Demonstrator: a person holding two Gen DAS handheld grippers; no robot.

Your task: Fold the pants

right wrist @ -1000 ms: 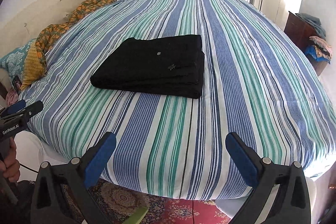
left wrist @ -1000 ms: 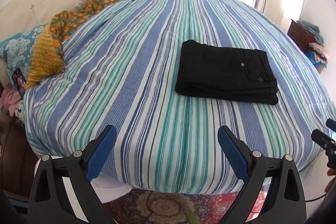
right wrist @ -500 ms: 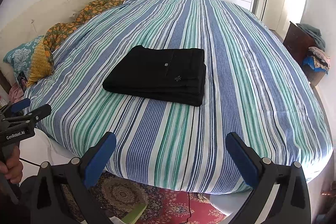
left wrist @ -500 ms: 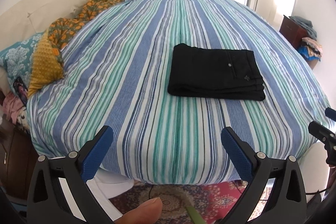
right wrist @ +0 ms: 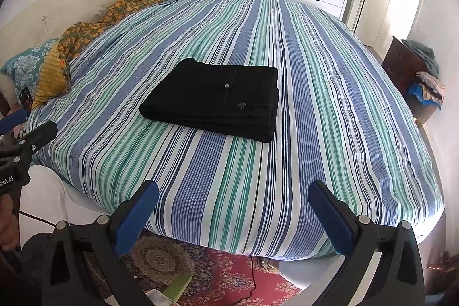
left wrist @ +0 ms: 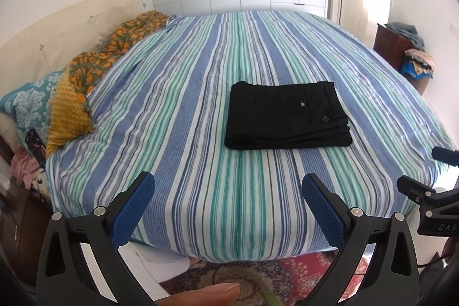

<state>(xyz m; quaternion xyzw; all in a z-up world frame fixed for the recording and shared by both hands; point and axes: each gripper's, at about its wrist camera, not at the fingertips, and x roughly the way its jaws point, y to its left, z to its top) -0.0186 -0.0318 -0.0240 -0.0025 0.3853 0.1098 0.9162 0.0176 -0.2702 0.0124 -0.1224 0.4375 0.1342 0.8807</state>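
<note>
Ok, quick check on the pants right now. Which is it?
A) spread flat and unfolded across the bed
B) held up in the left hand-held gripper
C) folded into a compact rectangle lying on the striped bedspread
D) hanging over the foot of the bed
C: the black pants lie as a neat layered rectangle on the striped bedspread, and both the left hand-held gripper and the right hand-held gripper are open, empty and back from the bed's edge.

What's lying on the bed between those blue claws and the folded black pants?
Nothing: only bare striped bedspread lies between the open left claw and the folded pants. The right wrist view shows the same before the right claw.
</note>
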